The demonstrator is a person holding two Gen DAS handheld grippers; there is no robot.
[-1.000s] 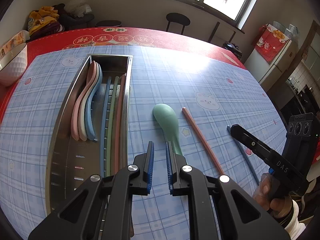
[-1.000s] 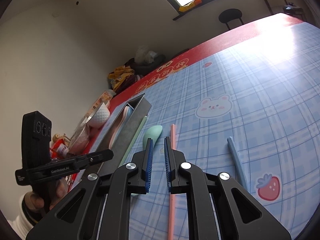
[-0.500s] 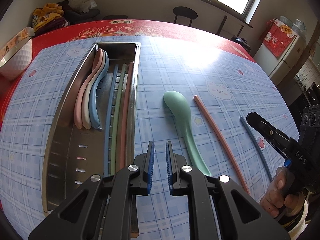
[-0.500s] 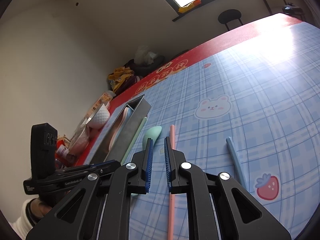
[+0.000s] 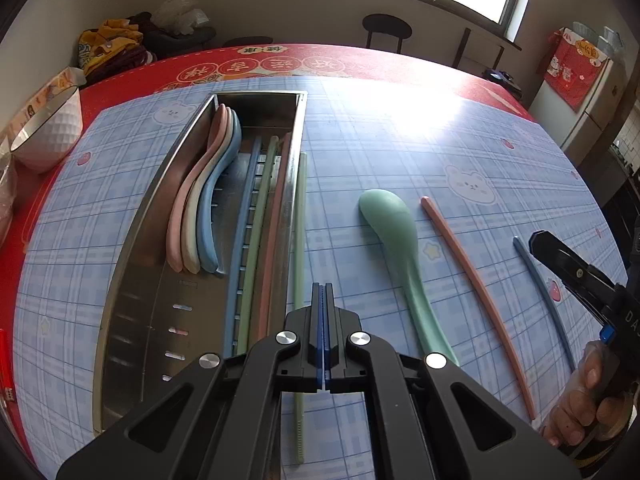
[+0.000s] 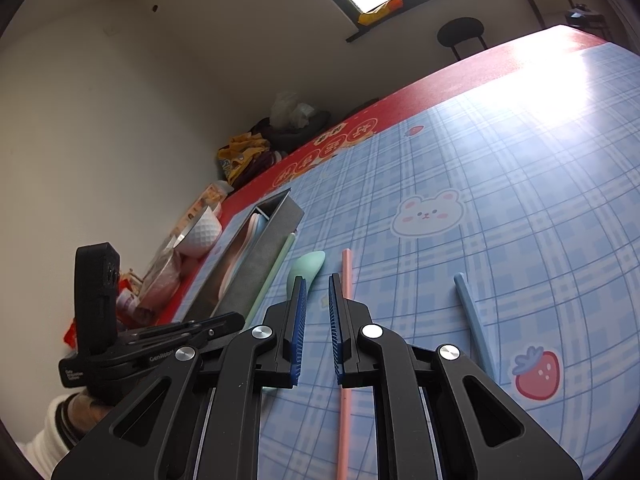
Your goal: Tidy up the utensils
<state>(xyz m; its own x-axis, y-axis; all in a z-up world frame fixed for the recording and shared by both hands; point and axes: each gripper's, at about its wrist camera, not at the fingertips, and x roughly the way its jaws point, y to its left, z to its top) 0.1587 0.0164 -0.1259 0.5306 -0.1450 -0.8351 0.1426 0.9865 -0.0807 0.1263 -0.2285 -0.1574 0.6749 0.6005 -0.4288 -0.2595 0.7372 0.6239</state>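
Note:
A long steel tray (image 5: pixel 136 216) holds pink, white and blue spoons (image 5: pixel 200 208) and three chopsticks (image 5: pixel 256 216). A pale green chopstick (image 5: pixel 300 240) lies on the cloth against the tray's right wall. To its right lie a green spoon (image 5: pixel 396 240), a pink chopstick (image 5: pixel 472 280) and a blue chopstick (image 5: pixel 540 288). My left gripper (image 5: pixel 323 296) hovers above the green chopstick; its jaws are closing and the pads meet with nothing between them. My right gripper (image 6: pixel 316 284) is narrowly open and empty, above the green spoon (image 6: pixel 310 266) and pink chopstick (image 6: pixel 345 360).
A white dimpled bowl (image 5: pixel 52 132) and packets stand left of the tray on the red table edge. Blue checked cloth (image 6: pixel 500 168) stretches far and right. The right gripper's tip (image 5: pixel 536 240) reaches over the blue chopstick; a hand (image 5: pixel 580 400) holds it.
My left gripper's jaws have closed from a narrow gap to touching, and it has tipped further down, bringing the pale green chopstick beside the tray into view. The right gripper has stayed still.

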